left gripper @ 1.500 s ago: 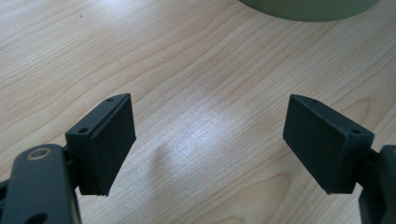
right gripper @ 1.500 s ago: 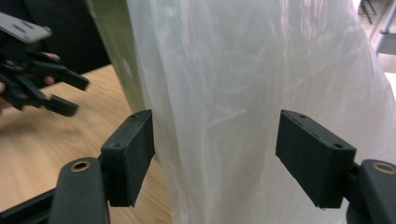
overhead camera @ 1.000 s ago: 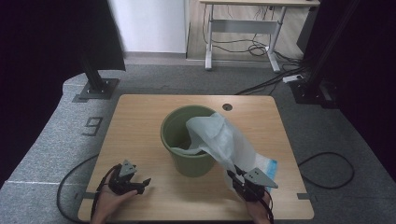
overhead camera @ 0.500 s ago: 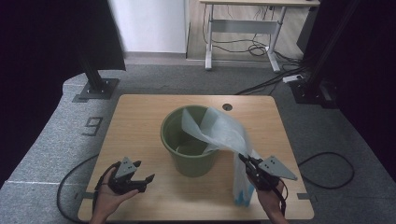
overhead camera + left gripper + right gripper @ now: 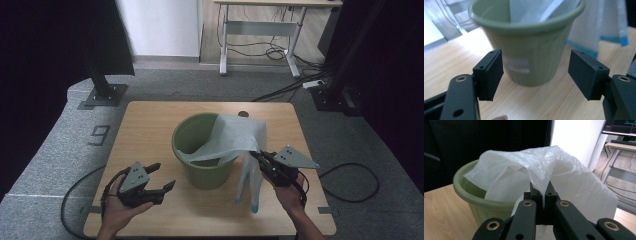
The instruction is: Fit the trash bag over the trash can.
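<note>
While one end of the white plastic bag (image 5: 235,137) lies inside the upright green bucket (image 5: 202,170), the rest drapes over its rim, hanging toward the wooden bench (image 5: 150,120) (grey carpet around). The right tool (image 5: 261,159) pinches the bag, raised; the left tool (image 5: 161,176), jaws apart and just narrowing, holds nothing.

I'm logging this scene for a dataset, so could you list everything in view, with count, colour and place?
bucket: one, green, middle of the table
plastic bag: one, translucent white with a blue edge, partly in the bucket, draped over its right rim
table: one, light wood, centre
desk: one, white-legged, far background
cables: several, black, on the grey floor
left gripper: one, black, front left, jaws apart with nothing between them, just been closing a little
right gripper: one, black, front right, shut on the bag
hands: two, bottom edge
</note>
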